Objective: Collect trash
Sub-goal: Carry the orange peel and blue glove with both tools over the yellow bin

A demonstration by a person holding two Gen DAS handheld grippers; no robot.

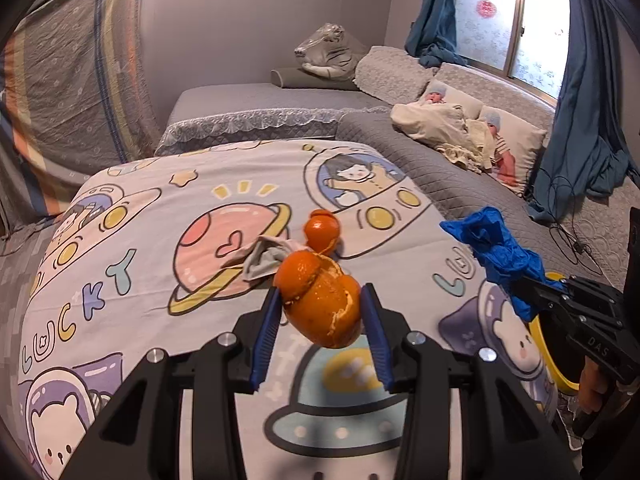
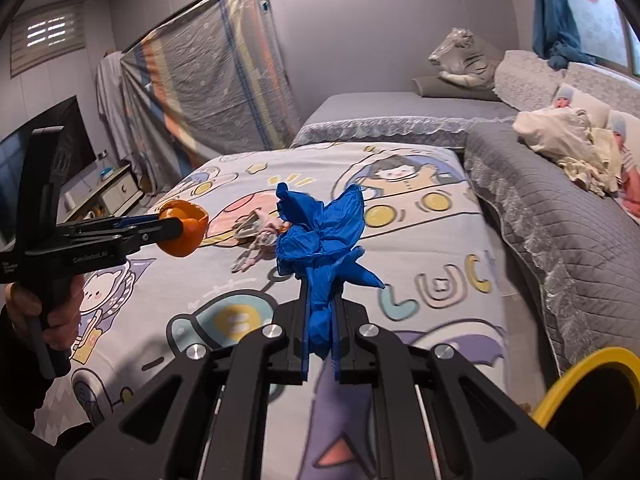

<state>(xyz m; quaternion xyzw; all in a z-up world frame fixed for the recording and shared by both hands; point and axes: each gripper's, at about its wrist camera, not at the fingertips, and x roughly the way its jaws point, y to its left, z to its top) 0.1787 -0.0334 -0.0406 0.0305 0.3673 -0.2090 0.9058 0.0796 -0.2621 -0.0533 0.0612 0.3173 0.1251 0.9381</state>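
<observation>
My left gripper (image 1: 322, 300) is shut on a large piece of orange peel (image 1: 322, 304), held above the cartoon-print bedsheet (image 1: 140, 248); the same peel (image 2: 185, 227) shows at the left of the right wrist view. My right gripper (image 2: 322, 296) is shut on a crumpled blue glove (image 2: 320, 236), also lifted off the bed, and seen at the right of the left wrist view as the blue glove (image 1: 496, 252). A second orange peel (image 1: 321, 230) and a crumpled grey-pink rag (image 1: 264, 254) lie on the sheet beyond both grippers.
A yellow-rimmed bin (image 2: 588, 384) stands at the bed's right front corner, also visible as the bin (image 1: 554, 372). A grey quilted bed (image 2: 560, 224) with pillows and a cream blanket adjoins on the right. A covered wardrobe (image 2: 208, 68) and a TV stand sit to the left.
</observation>
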